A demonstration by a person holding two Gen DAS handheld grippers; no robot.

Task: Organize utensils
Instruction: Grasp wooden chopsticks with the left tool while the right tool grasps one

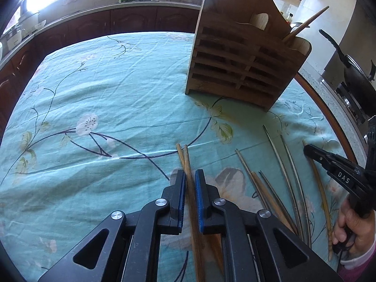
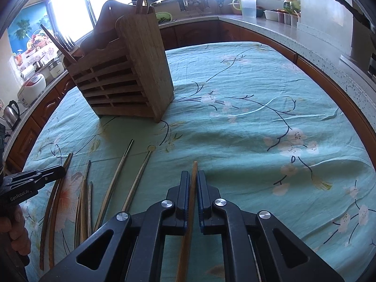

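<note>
My left gripper [image 1: 190, 176] is shut on a pair of dark wooden chopsticks [image 1: 185, 157] whose tips stick out past the blue pads, low over the floral tablecloth. My right gripper [image 2: 193, 176] is shut on a single pale bamboo chopstick [image 2: 194, 165]. The slatted wooden utensil holder [image 1: 242, 56] [image 2: 131, 77] stands upright at the far side, with chopsticks and a spoon in it. Several loose chopsticks [image 1: 289, 169] [image 2: 112, 188], wooden and metal, lie on the cloth between the two grippers. Each wrist view shows the other gripper at its edge: the right gripper [image 1: 311, 151] and the left gripper [image 2: 60, 170].
The teal tablecloth [image 1: 105, 94] covers the table. A kitchen counter [image 2: 270, 23] curves around it, with a black wok [image 1: 357, 75] on the stove, a kettle [image 2: 10, 112] and a rice cooker [image 2: 31, 89]. A hand [image 1: 352, 230] grips the right tool's handle.
</note>
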